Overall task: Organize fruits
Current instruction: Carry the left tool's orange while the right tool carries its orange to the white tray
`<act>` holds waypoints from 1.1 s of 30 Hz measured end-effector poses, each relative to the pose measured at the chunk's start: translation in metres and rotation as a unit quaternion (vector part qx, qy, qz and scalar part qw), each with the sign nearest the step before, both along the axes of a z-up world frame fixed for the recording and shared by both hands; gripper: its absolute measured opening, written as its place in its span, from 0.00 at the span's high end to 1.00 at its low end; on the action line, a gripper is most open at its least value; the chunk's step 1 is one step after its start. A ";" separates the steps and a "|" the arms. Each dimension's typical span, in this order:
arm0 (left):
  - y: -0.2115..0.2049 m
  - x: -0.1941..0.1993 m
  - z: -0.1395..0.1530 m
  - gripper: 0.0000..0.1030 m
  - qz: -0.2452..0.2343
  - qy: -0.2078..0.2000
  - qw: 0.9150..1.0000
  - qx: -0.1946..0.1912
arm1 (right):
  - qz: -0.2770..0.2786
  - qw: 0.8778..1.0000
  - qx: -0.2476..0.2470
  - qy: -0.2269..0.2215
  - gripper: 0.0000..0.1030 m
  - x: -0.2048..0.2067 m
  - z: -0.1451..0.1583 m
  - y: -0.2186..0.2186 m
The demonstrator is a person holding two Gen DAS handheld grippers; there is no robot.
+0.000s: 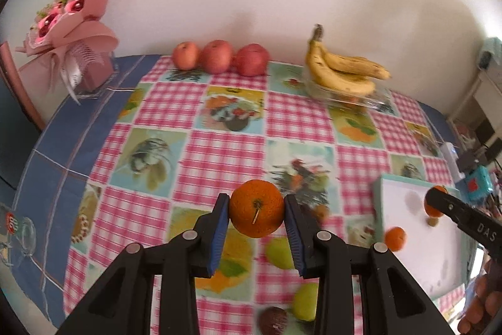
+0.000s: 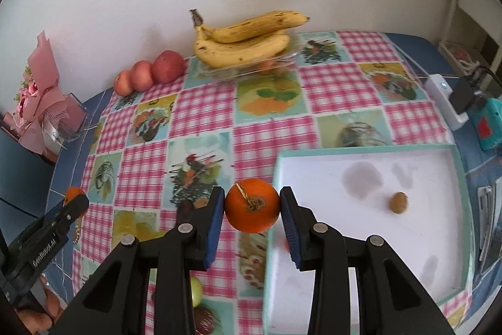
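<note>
My left gripper [image 1: 256, 200] is shut on an orange [image 1: 256, 209] with a short stalk, held above the checked tablecloth. My right gripper [image 2: 252, 193] is shut on a second orange [image 2: 252, 205], just left of the white box [image 2: 360, 240]. Each gripper also shows in the other's view: the right gripper [image 1: 437, 199] over the white box [image 1: 411, 240], the left gripper [image 2: 77, 202] at the far left. A small brown fruit [image 2: 398, 202] lies in the box. Another orange [image 1: 395, 238] sits at the box's left edge.
Three red apples [image 1: 216, 56] line the back wall. Bananas [image 1: 342, 71] rest in a glass dish [image 2: 251, 69]. Green fruits [image 1: 279, 251] and a dark brown fruit [image 1: 273, 319] lie near the front. A pink bouquet [image 1: 69, 18] stands back left, and a white power strip [image 2: 445, 102] at the right.
</note>
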State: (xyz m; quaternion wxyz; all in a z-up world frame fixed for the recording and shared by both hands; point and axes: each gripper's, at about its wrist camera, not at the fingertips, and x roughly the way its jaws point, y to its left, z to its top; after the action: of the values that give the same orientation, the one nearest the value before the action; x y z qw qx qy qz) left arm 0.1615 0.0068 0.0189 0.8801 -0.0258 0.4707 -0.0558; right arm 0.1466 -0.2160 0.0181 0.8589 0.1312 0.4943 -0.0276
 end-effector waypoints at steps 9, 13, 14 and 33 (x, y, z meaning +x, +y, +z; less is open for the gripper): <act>-0.054 -0.014 -0.002 0.64 -0.044 0.007 0.999 -0.011 | -0.041 0.999 -0.004 -0.011 0.64 -0.027 0.008 -0.047; -0.086 -0.020 -0.006 0.64 -0.082 0.014 0.996 -0.021 | -0.070 0.998 -0.001 -0.007 0.64 -0.033 0.005 -0.076; -0.097 -0.022 -0.008 0.64 -0.096 0.017 0.995 -0.025 | -0.076 0.997 -0.002 -0.006 0.64 -0.034 0.003 -0.082; -0.231 -0.019 -0.053 0.64 -0.225 0.034 0.972 -0.050 | -0.150 0.989 -0.006 0.010 0.63 -0.034 -0.030 -0.161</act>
State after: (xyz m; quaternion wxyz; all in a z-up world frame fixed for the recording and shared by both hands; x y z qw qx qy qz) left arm 0.1427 -0.2247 -0.0336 0.8258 0.0346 0.4910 -0.2753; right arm 0.1128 -0.3774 -0.0115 0.8409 0.1986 0.4771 -0.1605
